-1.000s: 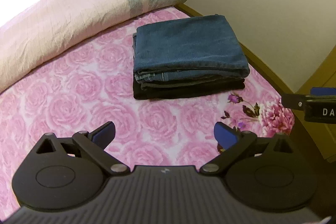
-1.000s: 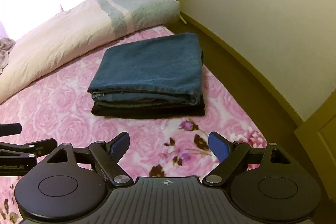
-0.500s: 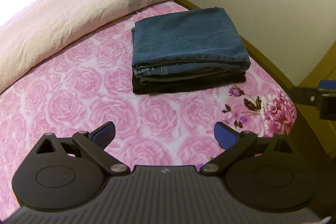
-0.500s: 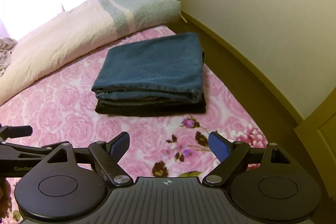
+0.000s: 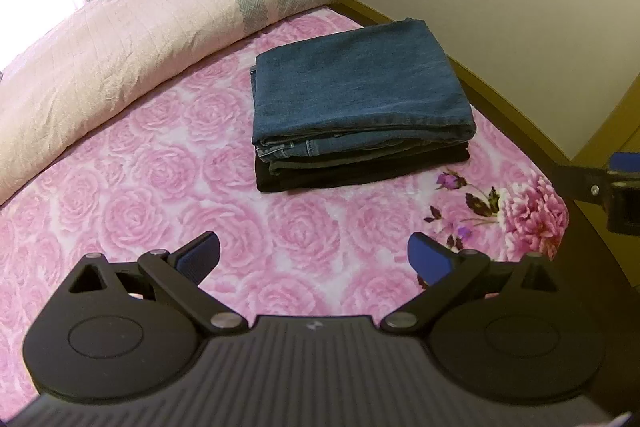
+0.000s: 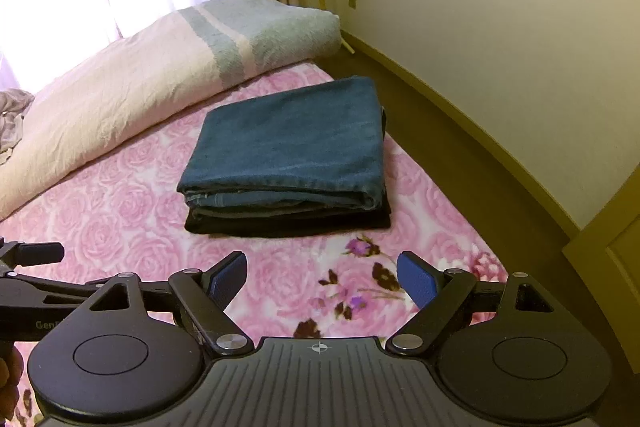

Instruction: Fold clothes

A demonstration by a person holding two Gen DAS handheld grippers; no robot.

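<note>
Folded blue jeans (image 5: 356, 87) lie on top of a folded black garment (image 5: 360, 171) in a neat stack on the pink rose bedspread (image 5: 168, 179). The stack also shows in the right wrist view, with the jeans (image 6: 292, 143) over the black garment (image 6: 288, 223). My left gripper (image 5: 314, 257) is open and empty, held back from the stack above the bedspread. My right gripper (image 6: 320, 275) is open and empty, also short of the stack. Each gripper shows at the edge of the other's view.
A rolled pink and grey quilt (image 5: 132, 27) lies along the far side of the bed. The bed's right edge (image 5: 560, 211) drops to a brown floor (image 6: 460, 131) beside the cream wall. Crumpled cloth (image 6: 12, 119) lies at the far left. A wooden door (image 6: 616, 255) stands right.
Both grippers have drawn back and risen a little from the stack, which now sits farther away in both views. Both stay open and empty.
</note>
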